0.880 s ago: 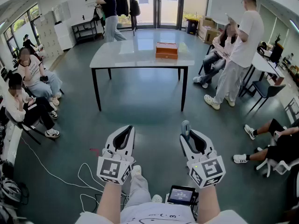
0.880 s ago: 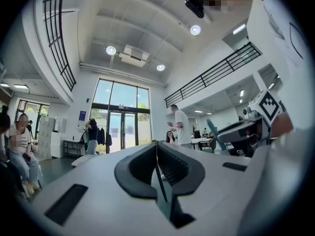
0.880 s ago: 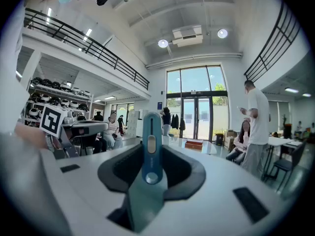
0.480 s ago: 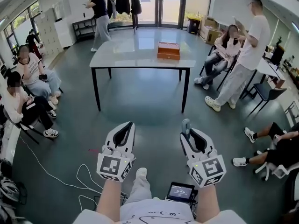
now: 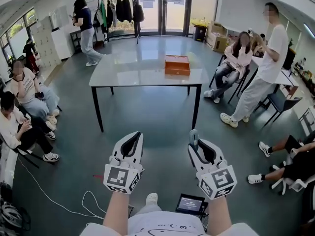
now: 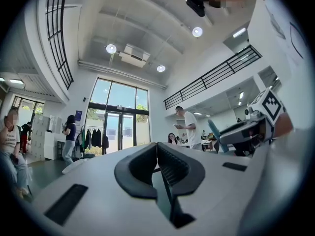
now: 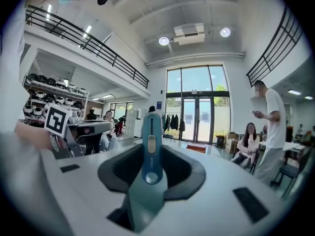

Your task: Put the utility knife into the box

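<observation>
An orange-brown box (image 5: 177,64) lies closed on a grey table (image 5: 133,70) a few steps ahead of me; it shows small in the right gripper view as the box (image 7: 197,147). My right gripper (image 5: 195,140) is shut on a teal utility knife (image 5: 194,135), whose handle sticks up past the jaws. In the right gripper view the knife (image 7: 151,146) stands upright between the dark pads. My left gripper (image 5: 132,137) is held level beside it, shut with nothing in it; its pads (image 6: 170,163) meet. Both grippers hover over the floor, well short of the table.
People sit along the left wall (image 5: 22,90) and on chairs at the right (image 5: 236,53); one stands at the right (image 5: 268,58), another walks at the back left (image 5: 84,28). White cables (image 5: 59,200) trail on the floor. A small screen (image 5: 190,204) sits at my waist.
The table and box have come a little nearer. The walking person at the back has moved left. Both grippers keep their pose, the knife still held.
</observation>
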A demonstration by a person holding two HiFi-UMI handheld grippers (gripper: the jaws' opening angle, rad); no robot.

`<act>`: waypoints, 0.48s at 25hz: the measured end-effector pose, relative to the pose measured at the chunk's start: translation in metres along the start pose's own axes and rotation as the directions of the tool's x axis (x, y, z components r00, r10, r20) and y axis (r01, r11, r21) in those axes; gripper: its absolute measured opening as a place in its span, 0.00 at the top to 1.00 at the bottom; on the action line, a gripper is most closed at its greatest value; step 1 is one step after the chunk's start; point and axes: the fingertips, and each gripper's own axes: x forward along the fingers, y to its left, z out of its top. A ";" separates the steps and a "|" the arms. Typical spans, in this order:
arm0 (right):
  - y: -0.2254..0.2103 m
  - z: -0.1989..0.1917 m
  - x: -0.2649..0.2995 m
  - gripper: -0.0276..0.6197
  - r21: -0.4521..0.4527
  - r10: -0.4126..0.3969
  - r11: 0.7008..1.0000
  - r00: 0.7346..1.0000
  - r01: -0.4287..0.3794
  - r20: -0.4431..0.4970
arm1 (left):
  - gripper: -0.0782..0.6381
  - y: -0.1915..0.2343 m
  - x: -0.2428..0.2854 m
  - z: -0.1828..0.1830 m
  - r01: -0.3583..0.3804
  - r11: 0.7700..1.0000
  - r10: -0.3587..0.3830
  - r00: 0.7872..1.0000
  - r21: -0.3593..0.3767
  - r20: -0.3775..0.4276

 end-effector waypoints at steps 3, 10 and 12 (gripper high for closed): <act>-0.005 0.008 0.027 0.76 0.005 -0.014 1.000 1.000 0.014 0.004 | 0.87 0.019 0.020 0.002 0.025 1.000 -0.025 1.000 0.008 0.006; -0.022 0.009 0.084 0.76 0.025 -0.049 0.998 0.999 0.049 0.003 | 0.87 0.063 0.067 -0.010 0.061 0.998 -0.061 0.998 0.005 0.019; -0.024 0.010 0.094 0.76 0.026 -0.058 0.998 0.998 0.058 0.005 | 0.87 0.069 0.077 -0.012 0.074 0.997 -0.074 0.997 0.004 0.022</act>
